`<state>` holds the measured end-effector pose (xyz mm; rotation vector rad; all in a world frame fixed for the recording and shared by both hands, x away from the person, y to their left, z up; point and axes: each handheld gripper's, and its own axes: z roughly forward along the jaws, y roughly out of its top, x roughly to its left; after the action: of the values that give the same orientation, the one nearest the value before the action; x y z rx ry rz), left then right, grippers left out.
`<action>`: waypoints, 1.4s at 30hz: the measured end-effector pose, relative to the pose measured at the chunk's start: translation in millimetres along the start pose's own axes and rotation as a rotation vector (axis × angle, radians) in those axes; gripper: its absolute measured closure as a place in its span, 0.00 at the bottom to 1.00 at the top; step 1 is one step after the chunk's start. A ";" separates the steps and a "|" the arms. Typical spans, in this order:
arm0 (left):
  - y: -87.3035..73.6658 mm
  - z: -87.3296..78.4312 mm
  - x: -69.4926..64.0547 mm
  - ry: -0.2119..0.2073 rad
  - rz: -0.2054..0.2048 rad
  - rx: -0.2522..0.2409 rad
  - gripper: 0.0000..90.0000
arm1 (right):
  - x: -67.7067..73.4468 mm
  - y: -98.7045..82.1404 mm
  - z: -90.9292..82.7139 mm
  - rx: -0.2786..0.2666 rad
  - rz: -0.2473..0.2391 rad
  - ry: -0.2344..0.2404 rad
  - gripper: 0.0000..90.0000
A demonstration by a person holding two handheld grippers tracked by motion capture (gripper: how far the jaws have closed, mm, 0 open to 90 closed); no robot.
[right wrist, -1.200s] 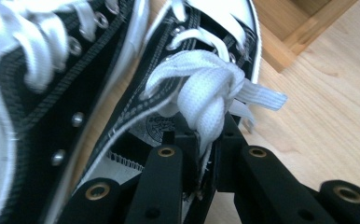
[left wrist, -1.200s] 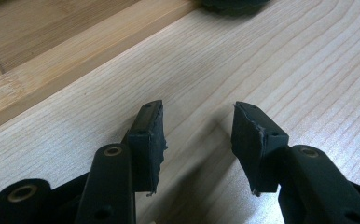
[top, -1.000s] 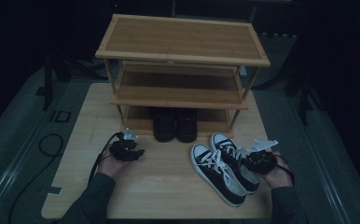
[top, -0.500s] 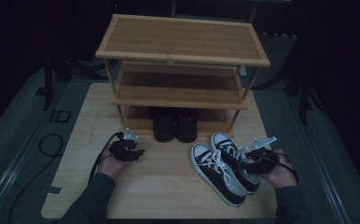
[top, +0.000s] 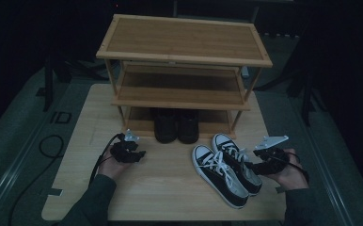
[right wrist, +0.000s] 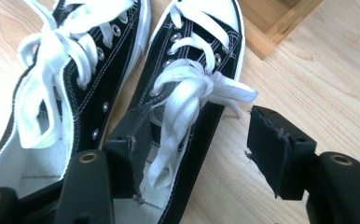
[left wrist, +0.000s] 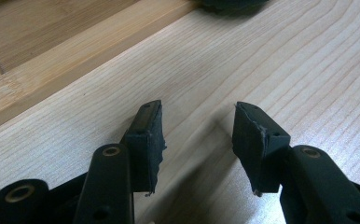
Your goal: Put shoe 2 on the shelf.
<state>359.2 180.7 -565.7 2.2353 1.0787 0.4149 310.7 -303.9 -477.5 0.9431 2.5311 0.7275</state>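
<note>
A pair of black sneakers (top: 225, 168) with white laces and toe caps lies on the table at the front right, toes toward the rack. My right gripper (top: 254, 165) is at the right sneaker (right wrist: 187, 93). Its jaws have just been opening and now stand wide, one over the shoe's opening and one outside it. The shoe's side wall is between them and the pads (right wrist: 273, 140) do not press on it. My left gripper (top: 138, 154) hovers open over bare table (left wrist: 271, 60) at the front left, with nothing between its pads (left wrist: 145, 135).
A three-tier wooden shoe rack (top: 184, 47) stands at the back of the light wooden table (top: 170, 188). A pair of black shoes (top: 176, 125) sits on its bottom shelf, toes forward. The rack's lower rail (left wrist: 75, 60) is close ahead of the left gripper.
The right hand has risen a little beside the right sneaker. The sneakers lie where they were, and the left hand has kept still.
</note>
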 end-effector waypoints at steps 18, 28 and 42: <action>0.0 0.2 -0.5 -0.001 0.002 0.000 0.58 | 10.1 0.8 -13.4 -0.035 -0.002 0.037 0.44; 0.0 0.1 -0.6 0.000 0.003 0.001 0.58 | 27.0 -2.2 -11.6 -0.016 -0.025 0.096 0.49; -0.1 0.2 -0.8 -0.001 0.003 0.000 0.58 | 37.3 -1.5 16.1 0.048 0.021 0.119 0.38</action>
<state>358.7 180.1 -565.9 2.2368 1.0752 0.4153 290.7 -274.0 -496.5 0.9707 2.6562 0.7535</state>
